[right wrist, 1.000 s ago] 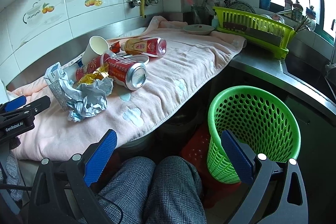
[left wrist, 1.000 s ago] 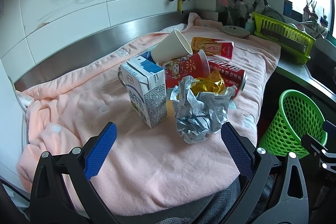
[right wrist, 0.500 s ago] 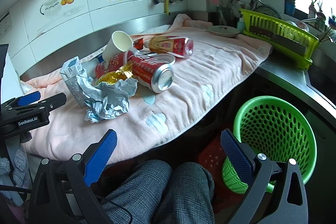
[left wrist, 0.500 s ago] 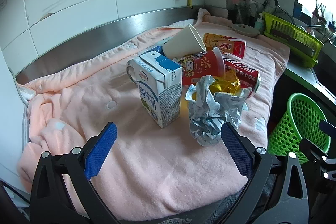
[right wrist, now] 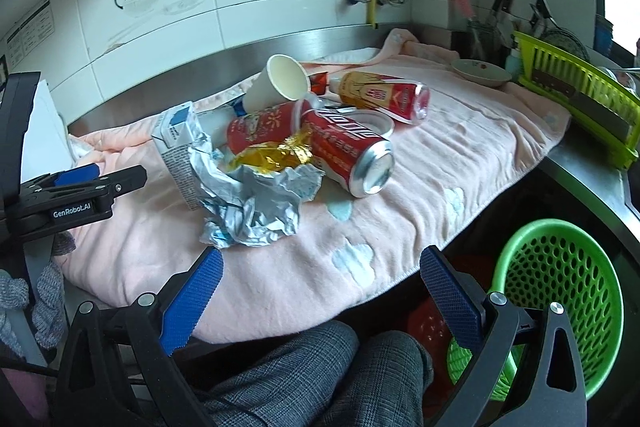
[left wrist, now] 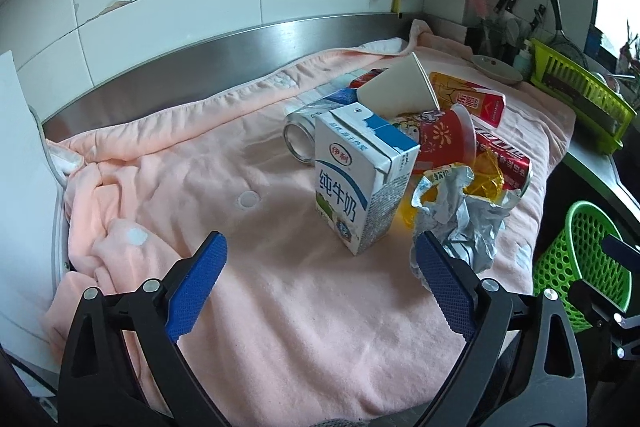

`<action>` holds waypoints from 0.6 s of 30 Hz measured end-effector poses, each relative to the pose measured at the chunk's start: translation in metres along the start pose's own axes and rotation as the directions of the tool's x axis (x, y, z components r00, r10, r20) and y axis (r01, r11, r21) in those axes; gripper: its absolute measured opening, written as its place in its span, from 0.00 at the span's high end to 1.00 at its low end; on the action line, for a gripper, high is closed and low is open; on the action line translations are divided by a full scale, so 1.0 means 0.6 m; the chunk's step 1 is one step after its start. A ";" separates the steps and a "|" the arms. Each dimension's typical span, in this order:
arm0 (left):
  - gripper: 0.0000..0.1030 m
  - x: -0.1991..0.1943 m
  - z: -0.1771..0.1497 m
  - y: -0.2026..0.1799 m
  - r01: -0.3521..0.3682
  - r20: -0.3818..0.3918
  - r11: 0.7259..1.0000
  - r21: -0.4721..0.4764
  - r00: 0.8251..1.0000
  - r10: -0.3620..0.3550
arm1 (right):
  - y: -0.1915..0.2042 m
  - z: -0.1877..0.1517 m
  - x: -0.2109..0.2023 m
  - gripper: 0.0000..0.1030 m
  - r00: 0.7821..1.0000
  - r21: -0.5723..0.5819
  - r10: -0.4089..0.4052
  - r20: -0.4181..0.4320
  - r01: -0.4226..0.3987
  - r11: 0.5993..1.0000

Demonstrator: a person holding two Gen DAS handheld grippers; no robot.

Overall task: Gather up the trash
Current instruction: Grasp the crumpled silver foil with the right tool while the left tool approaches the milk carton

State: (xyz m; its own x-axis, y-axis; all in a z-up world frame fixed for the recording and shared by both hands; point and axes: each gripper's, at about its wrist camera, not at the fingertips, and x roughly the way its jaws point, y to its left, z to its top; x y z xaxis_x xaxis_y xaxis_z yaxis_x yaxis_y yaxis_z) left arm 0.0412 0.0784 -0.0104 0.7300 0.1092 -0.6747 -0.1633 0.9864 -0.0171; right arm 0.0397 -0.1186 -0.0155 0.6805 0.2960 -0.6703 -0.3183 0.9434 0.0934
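Trash sits heaped on the pink towel that covers the tabletop, none of it yet collected. Nearest, the left gripper has its jaws wide but closing, with nothing between them; the milk carton stands upright just ahead, and the crumpled foil wrapper lies right beside the right-hand pad. The right gripper is spread and empty, low at the towel's front edge above the person's knees, the green basket on the floor to its right. Farther back a red can, a red cup, a white paper cup and a yellow-red bottle lean on one another. My worry: pinching the carton off-centre could tip it into the pile, and the can, on its side near the edge, may roll off. Snagging the towel would drag everything.
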 end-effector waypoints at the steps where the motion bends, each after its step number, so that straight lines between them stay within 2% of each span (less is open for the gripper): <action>1: 0.11 0.000 0.002 0.004 -0.005 0.001 1.000 -0.003 1.000 0.005 | 0.003 0.002 0.003 0.07 1.000 -0.004 0.009 -0.002 -0.009 1.000; 6: 0.12 0.001 0.011 0.022 -0.031 0.009 0.999 -0.015 0.999 0.031 | 0.017 0.020 0.029 0.08 0.999 -0.025 0.046 -0.009 -0.047 0.999; 9: 0.12 0.003 0.015 0.034 -0.039 0.008 0.999 -0.029 0.999 0.039 | 0.018 0.030 0.044 0.13 0.997 -0.018 0.080 -0.022 -0.081 0.997; 18: 0.12 0.016 0.018 0.051 -0.044 -0.005 0.998 -0.044 0.999 0.044 | 0.033 0.048 0.107 0.13 0.982 0.002 0.165 -0.096 -0.166 0.986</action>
State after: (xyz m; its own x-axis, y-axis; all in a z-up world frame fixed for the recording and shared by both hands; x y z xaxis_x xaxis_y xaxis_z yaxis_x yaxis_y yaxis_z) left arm 0.0506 0.1112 -0.0095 0.7186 0.1516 -0.6786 -0.2240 0.9744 -0.0195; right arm 0.0961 -0.0768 -0.0351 0.5520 0.4321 -0.7132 -0.4257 0.8814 0.2045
